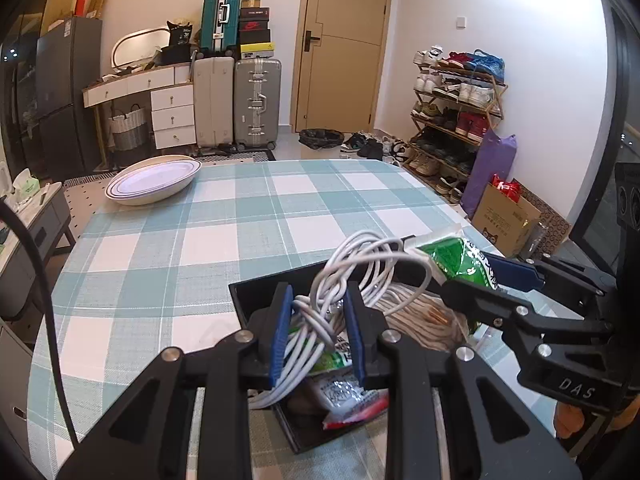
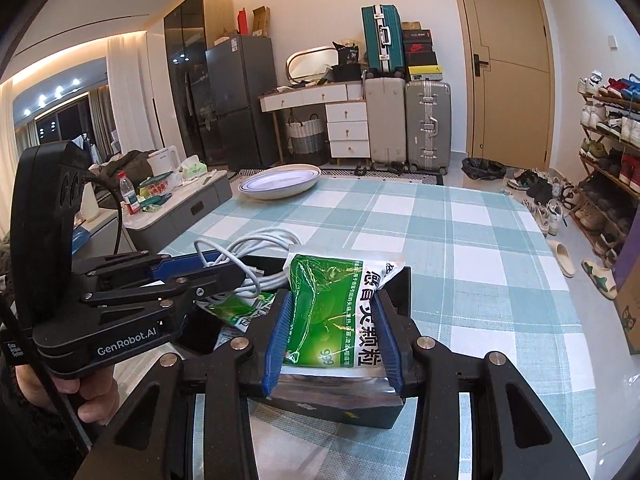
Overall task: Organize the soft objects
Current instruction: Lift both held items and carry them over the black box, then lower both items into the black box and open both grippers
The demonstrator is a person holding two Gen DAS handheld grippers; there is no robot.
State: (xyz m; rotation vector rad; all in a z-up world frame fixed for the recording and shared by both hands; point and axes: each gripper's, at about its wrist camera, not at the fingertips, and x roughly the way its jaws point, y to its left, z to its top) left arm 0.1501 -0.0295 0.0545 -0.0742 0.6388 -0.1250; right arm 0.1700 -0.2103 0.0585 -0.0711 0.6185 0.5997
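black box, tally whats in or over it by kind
white cable: 1
green packets: 2
red-edged packet: 1
beige rope: 1
total: 5

Surface [image 1: 248, 216]: teal-and-white checked cloth. Directly on it: black tray [image 1: 256, 294] at near edge; white oval dish [image 1: 154, 180] at far left corner, well apart.

both grippers, left [image 1: 318, 322] and right [image 2: 332, 340], jaws partly closed.
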